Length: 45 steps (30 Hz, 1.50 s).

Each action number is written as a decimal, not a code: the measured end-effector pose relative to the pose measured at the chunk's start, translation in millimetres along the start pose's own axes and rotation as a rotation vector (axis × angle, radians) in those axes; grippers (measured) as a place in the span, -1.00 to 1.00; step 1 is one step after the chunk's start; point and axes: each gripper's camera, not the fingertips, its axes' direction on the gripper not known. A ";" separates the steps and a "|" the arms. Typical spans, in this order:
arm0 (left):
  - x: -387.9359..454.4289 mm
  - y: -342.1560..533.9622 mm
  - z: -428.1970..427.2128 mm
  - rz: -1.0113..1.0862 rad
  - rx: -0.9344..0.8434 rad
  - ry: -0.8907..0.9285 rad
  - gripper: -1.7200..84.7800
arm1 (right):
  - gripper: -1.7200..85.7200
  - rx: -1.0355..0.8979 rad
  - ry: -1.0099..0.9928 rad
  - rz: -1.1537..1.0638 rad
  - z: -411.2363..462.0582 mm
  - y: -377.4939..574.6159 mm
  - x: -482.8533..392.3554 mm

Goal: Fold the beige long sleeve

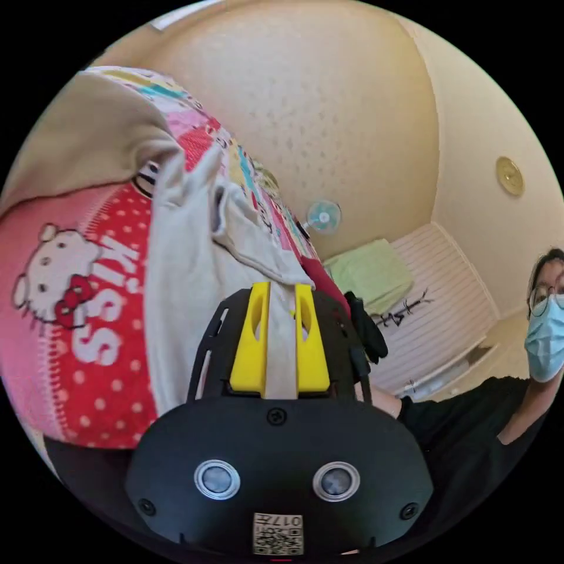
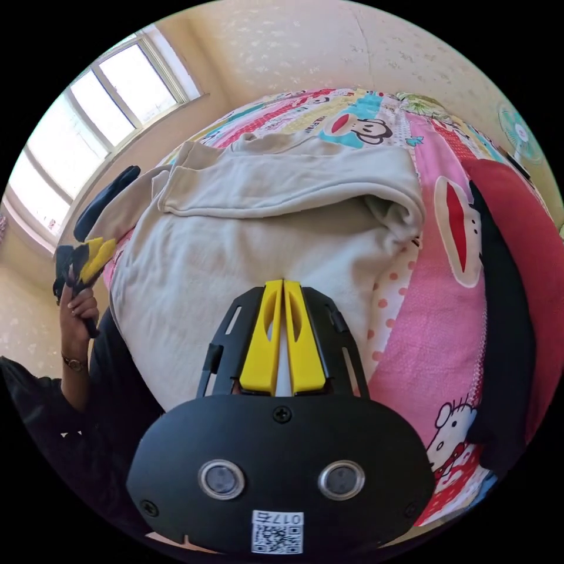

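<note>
Beige long sleeve (image 2: pixel 247 235): spread on the cartoon-print bedcover (image 2: pixel 411 329), one sleeve folded across the upper body, cuff end toward the window side; in left gripper view a strip of it (image 1: pixel 194 282) runs up from the jaws over the red dotted part of the cover (image 1: pixel 88 329).
Left gripper (image 1: pixel 280 294): yellow jaws close tgthr w/ beige cloth pinched btwn them, cloth showing the whole length of the gap.
Left gripper, seen from right gripper view (image 2: pixel 94 255): at the far edge of the garment near the window, held in a person's hand (image 2: pixel 79 311), wrist w/ a bracelet; jaw state there too small to tell.
Right gripper (image 2: pixel 284 288): jaws nearly pressed tgthr, tips at the near hem of the beige top, pale fabric visible in the slit btwn them.
Room: window (image 2: pixel 88 123) bright; small fan (image 1: pixel 323 216) by the wall; green cloth (image 1: pixel 370 273) on a white slatted surface.
Person: black sleeve (image 1: pixel 464 423) at the edge of left gripper view.
</note>
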 end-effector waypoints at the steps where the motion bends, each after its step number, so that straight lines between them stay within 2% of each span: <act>1: -7.6 -0.3 -22.0 -0.035 0.066 -0.035 -0.74 | -0.95 0.003 -0.013 0.002 -1.0 2.1 3.0; 3: -42.4 8.2 -105.0 -0.170 0.324 -0.175 -0.66 | -0.95 0.011 -0.027 -0.009 -4.6 9.7 7.7; 6: -67.1 22.1 -178.8 -0.264 0.522 -0.373 -0.60 | -0.95 0.021 -0.009 -0.022 -10.5 18.6 9.0; 8: -65.5 17.2 -194.9 -0.222 0.548 -0.510 -0.57 | -0.95 0.024 -0.005 -0.026 -14.1 22.9 11.4; 11: -74.9 -14.2 -171.9 -0.149 0.418 -0.653 -0.57 | -0.95 0.030 -0.019 -0.022 -20.9 29.4 19.6; 13: -90.9 -34.0 -148.1 -0.138 0.305 -0.623 -0.65 | -0.95 0.032 -0.035 -0.017 -25.3 32.6 25.9; 14: -99.7 -42.1 -137.5 -0.158 0.262 -0.548 -0.75 | -0.95 0.033 -0.045 -0.014 -28.3 34.5 30.1; 17: -74.8 -48.0 -136.6 -0.123 0.304 -0.368 -0.88 | -0.95 0.034 -0.062 -0.008 -35.3 38.4 39.2; 21: 48.7 -75.3 -150.5 0.099 0.318 -0.425 -0.90 | -0.95 0.035 -0.065 -0.007 -44.0 42.1 48.5; 25: 131.9 -121.0 -155.8 0.199 0.323 -0.477 -0.90 | -0.95 0.037 -0.100 0.005 -50.9 43.6 62.1; 28: 177.2 -164.5 -125.6 0.244 0.257 -0.472 -0.90 | -0.95 0.043 -0.156 0.024 -56.2 44.2 78.0; 31: 234.1 -193.4 -39.5 0.344 0.111 -0.362 -0.89 | -0.95 0.047 -0.178 0.030 -61.0 43.6 87.3; 34: 293.5 -194.7 97.7 0.488 -0.051 -0.263 -0.88 | -0.95 0.051 -0.176 0.028 -65.7 42.1 92.0; 36: 317.3 -182.9 224.0 0.534 -0.201 -0.142 -0.88 | -0.95 0.052 -0.185 0.031 -68.7 39.6 97.7; 37: 319.5 -178.4 256.6 0.530 -0.242 -0.105 -0.88 | -0.95 0.052 -0.189 0.033 -69.4 38.9 99.4; 39: 318.6 -154.3 384.3 0.525 -0.384 -0.002 -0.88 | -0.95 0.053 -0.203 0.038 -71.9 35.7 105.5; 43: 275.1 -109.1 561.5 0.458 -0.596 -0.065 -0.78 | -0.95 0.059 -0.227 0.043 -74.2 29.9 114.9; 45: 233.2 -75.1 631.5 0.299 -0.739 -0.043 -0.67 | -0.95 0.059 -0.255 0.054 -75.4 24.8 123.0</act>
